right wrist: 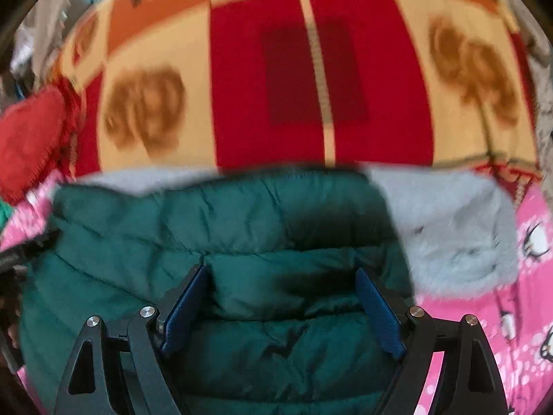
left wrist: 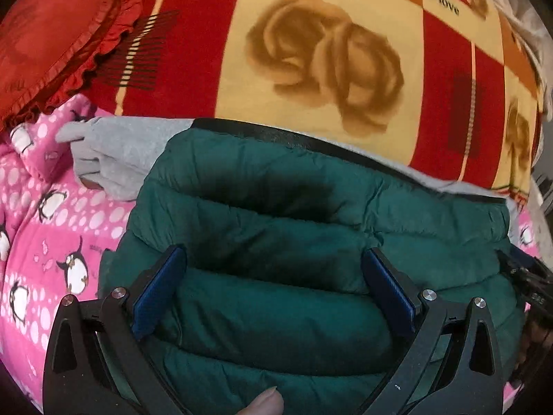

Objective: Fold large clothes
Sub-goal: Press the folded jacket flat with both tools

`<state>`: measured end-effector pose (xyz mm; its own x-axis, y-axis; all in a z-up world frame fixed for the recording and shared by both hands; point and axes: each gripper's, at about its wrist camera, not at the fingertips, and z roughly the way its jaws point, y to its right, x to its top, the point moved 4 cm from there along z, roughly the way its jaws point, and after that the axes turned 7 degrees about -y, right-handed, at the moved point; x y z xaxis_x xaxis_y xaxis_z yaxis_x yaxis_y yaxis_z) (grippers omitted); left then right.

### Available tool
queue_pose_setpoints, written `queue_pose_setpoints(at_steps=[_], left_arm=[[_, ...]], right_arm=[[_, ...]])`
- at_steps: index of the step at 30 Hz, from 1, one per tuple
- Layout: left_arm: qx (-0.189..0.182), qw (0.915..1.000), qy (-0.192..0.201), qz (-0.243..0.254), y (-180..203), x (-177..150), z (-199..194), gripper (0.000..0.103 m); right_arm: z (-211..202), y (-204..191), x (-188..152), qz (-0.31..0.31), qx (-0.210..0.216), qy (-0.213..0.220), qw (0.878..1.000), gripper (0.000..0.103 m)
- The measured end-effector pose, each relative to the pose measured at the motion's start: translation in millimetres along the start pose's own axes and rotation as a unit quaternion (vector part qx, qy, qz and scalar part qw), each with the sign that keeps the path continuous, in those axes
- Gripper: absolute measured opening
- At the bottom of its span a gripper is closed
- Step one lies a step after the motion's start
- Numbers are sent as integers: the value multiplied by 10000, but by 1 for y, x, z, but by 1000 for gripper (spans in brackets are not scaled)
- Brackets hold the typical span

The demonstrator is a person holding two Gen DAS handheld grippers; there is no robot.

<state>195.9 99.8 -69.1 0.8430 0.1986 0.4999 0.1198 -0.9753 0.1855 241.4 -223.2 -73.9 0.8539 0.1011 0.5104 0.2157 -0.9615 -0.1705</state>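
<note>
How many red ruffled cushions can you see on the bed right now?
1. The red heart-shaped ruffled cushion lies at the far left on the red and yellow rose-patterned blanket, beyond the green quilted puffer jacket. Others may lie outside both views.

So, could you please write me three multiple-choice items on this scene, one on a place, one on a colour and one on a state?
1. Where does the red frilled cushion lie in the left wrist view?
A. upper left
B. lower right
C. centre

2. What colour is the puffer jacket?
A. yellow
B. dark green
C. white

3. How do the left gripper and right gripper stand?
A. both open over the jacket
B. both shut
C. one shut on the cushion

Answers: 1 A, it sits at the top left edge; 2 B, its quilted fabric is dark green; 3 A, each pair of jaws stands wide apart.
</note>
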Motion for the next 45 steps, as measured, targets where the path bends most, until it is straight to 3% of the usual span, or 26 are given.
queue_pose_setpoints(at_steps=[5,12,18,25,33,37,39,41,43,45], left_arm=[[183,9997,25,186,7,-7,14,103],[226,9994,136,229,4,-12,16,103],[217,9993,166,235,4,-13,18,103],[227,9992,205,250,5,-13,18,103],[217,9993,192,256,5,-13,19,103],[137,9994,216,240,4,-12,13,103],[105,9992,323,204,3,-10,2,103],[-31,9978,648,106,3,-5,-22,102],[-258,9948,979,71,11,-3,-48,103],[-467,9917,1186,170,23,-6,-68,103]], right_arm=[[14,14,-5,204,311,-49,9993,97],[11,9,-8,123,187,-124,9997,101],[10,16,-9,377,581,-71,9976,103],[11,10,-12,204,302,42,9993,103],[10,12,-12,251,364,141,9989,103],[3,7,-9,133,4,5,9999,102],[-8,5,-5,184,-120,57,9997,102],[-37,-5,3,342,98,499,9981,102],[-65,-29,8,281,358,904,9949,102],[-71,-58,8,83,352,958,9947,102]])
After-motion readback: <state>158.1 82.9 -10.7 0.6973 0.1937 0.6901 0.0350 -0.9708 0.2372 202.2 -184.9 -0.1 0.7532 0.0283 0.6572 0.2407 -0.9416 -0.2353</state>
